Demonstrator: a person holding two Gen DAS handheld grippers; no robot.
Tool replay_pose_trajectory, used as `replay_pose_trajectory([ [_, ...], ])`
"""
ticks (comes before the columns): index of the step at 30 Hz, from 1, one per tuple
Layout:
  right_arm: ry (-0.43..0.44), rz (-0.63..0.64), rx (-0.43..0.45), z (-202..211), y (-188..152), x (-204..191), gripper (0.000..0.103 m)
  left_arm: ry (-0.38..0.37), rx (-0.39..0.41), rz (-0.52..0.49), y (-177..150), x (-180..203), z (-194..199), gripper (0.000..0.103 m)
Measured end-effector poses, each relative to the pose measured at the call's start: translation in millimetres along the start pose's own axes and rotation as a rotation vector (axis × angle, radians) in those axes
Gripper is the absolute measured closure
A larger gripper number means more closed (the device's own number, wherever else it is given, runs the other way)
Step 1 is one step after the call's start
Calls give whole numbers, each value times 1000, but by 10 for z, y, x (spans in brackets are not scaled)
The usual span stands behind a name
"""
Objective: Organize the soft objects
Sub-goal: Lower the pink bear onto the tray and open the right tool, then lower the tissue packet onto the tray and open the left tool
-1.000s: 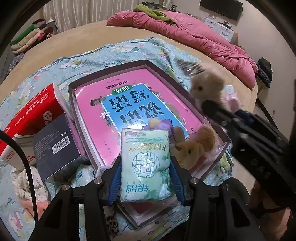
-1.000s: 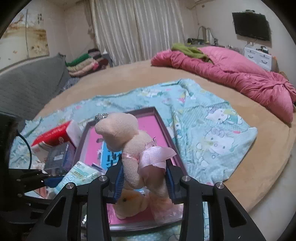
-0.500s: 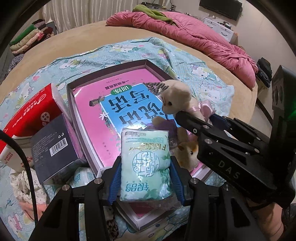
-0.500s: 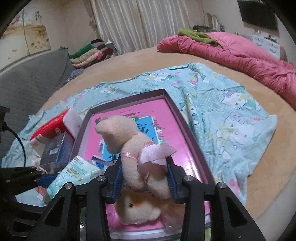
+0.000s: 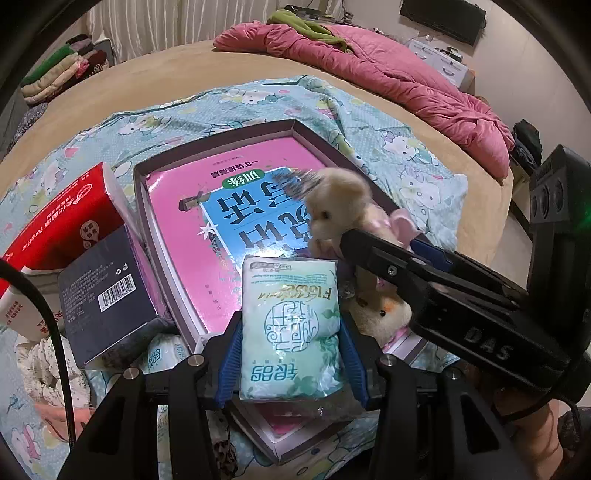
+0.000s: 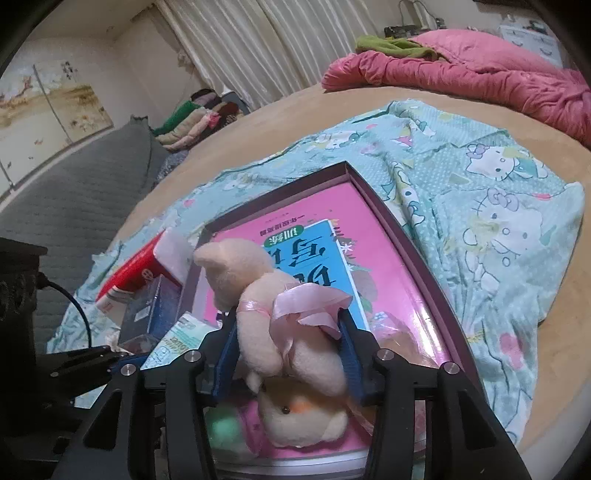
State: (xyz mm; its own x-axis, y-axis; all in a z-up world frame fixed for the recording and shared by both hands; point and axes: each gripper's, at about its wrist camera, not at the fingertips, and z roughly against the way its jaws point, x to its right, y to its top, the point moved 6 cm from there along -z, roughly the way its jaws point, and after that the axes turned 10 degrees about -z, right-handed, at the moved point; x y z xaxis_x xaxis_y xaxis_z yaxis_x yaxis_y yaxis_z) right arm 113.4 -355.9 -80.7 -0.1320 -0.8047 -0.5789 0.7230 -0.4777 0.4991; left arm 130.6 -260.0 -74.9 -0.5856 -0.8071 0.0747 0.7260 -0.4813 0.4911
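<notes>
Left gripper [image 5: 290, 354]: clamped on the tissue pack [image 5: 290, 325], over the tray's [image 5: 218, 155] near edge.
Right gripper [image 6: 288, 354]: squeezing the bear [image 6: 273, 306] above the tray, pink bow up.
In the way: a second plush [image 6: 303, 417] lies right under the bear.
Beside the tray: dark box [image 5: 105, 291], red box [image 5: 59, 221].
Writing: "DAS" on the right gripper; pack print not legible.

Pink quilt [image 5: 388, 70] heaped on tan bed [image 5: 147, 74]; folded clothes [image 5: 59, 74] stacked beside curtains [image 6: 280, 48]; television [image 5: 443, 18] mounted on wall.
</notes>
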Motion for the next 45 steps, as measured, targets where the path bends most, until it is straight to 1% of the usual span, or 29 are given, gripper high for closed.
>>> replay_pose_trajectory([
  [1,23,-15,-3,1,-1,3,40,1,0,-1,-1,2,0,54],
  [3,39,-27,-10,1,-7,0,38,3,-1,-4,-2,7,1,54],
  [8,50,-24,-6,17,-15,-20,35,-1,-3,-3,-1,15,5,54],
  [10,48,-17,-2,21,-13,-33,31,-4,-3,1,0,13,7,54],
  [11,46,-14,2,26,-12,-36,30,-5,-3,2,2,14,8,54],
  [17,-7,-31,28,56,28,59,29,-4,-9,-3,11,35,6,52],
  [21,-26,-38,43,71,60,109,29,-1,-10,-12,19,55,6,52],
  [24,-37,-44,53,93,71,142,29,5,-1,-23,41,72,31,47],
  [31,-36,-67,123,260,149,200,26,11,17,-33,73,94,85,45],
  [34,-36,-66,146,321,172,201,26,12,36,-33,86,95,140,38],
  [45,-60,-4,186,441,160,123,25,47,70,-48,72,68,344,35],
])
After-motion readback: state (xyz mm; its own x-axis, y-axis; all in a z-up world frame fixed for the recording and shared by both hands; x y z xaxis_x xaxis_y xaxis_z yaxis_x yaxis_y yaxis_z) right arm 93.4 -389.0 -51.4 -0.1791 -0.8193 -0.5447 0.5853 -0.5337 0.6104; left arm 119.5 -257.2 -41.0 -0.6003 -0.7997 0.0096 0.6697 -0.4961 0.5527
